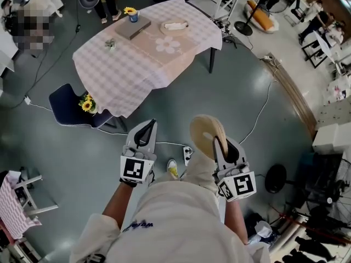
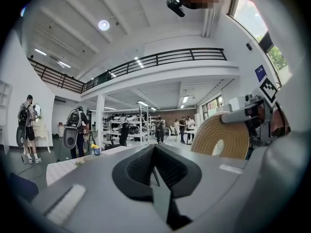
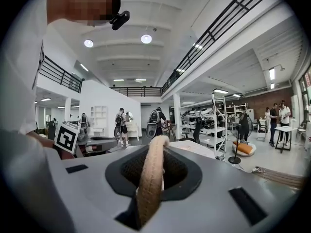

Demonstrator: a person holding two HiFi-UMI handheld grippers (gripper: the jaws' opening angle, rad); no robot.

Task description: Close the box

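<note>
Carrying step: right gripper (image 1: 219,142) fingers grip the lid (image 1: 206,130); left gripper (image 1: 146,127) fingers are closed, empty. Next, likely seat it squarely on the box (image 1: 174,26).

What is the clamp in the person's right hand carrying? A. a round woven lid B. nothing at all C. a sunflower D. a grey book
A: the right gripper is clamped on the edge of the round woven lid, which stands up between its jaws. The left gripper is shut with nothing in it.
</note>
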